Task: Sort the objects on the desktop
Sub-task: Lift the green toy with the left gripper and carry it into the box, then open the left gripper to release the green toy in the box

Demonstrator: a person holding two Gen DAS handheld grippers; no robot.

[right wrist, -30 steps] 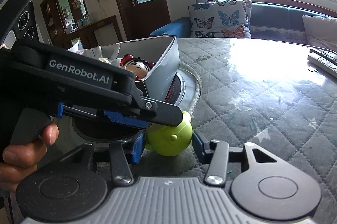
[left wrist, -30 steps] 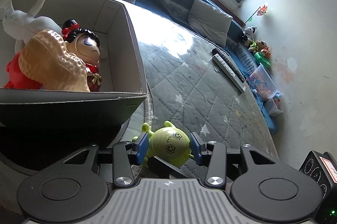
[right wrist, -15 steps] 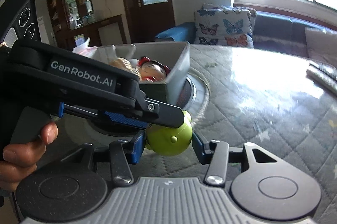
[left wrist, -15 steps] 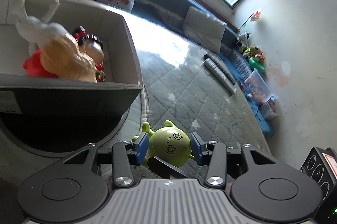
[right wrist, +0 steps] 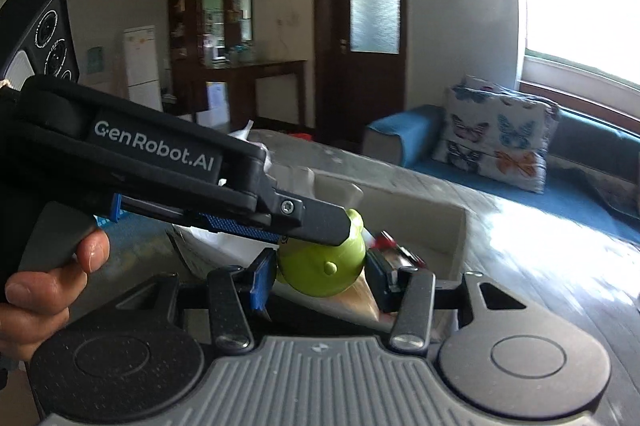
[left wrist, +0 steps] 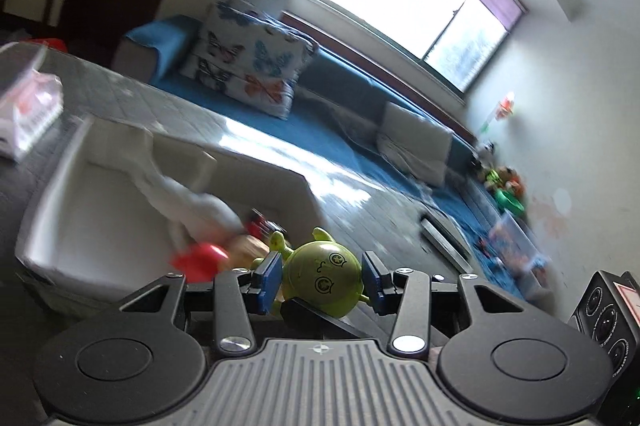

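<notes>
A round green alien toy (left wrist: pixel 323 279) sits between the blue pads of my left gripper (left wrist: pixel 322 276), which is shut on it. My right gripper (right wrist: pixel 320 276) holds the same toy (right wrist: pixel 322 272) from the other side, its pads against it. Both hold the toy in the air above the near edge of a grey storage box (left wrist: pixel 80 186), which also shows in the right wrist view (right wrist: pixel 420 202). Inside the box lie a white plush (left wrist: pixel 188 202), a red piece (left wrist: pixel 198 260) and a doll, partly hidden by the toy.
The box stands on a grey quilted table (left wrist: pixel 360 202). A tissue pack (left wrist: pixel 28 114) lies at the table's far left and remote controls (left wrist: pixel 444 238) at its right. A blue sofa with butterfly cushions (left wrist: pixel 248 62) runs behind the table.
Both grippers have risen with the green toy from table level beside the box to above the box's edge. The box interior now lies below and ahead.
</notes>
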